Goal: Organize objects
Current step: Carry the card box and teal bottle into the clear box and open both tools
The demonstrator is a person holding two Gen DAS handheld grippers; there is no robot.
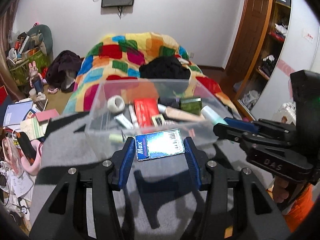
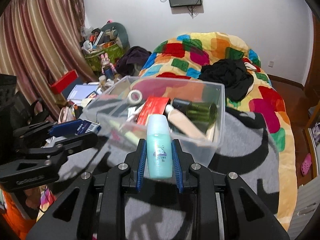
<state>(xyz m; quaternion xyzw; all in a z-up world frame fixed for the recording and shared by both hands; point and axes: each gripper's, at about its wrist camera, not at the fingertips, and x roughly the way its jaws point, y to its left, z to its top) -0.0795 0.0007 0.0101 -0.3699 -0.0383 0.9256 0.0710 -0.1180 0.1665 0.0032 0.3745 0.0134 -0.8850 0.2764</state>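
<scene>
Two claws holding things: left claw (image 1: 159,150) squeezing small blue cardboard box (image 1: 159,147), light, stiff; right claw (image 2: 159,158) pinching slippery teal plastic bottle (image 2: 159,150) mid-body, clear plastic bin (image 2: 219,120) just ahead.

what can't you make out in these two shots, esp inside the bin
- Left wrist view: the blue box between the left gripper pads has glare washing out its label.
- Right wrist view: the teal bottle hides the clear bin items behind it.
- Both views: small bin items blurred.

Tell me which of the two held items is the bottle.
The pale turquoise bottle in the right tool; the left tool clamps a flat blue Max box instead.
</scene>
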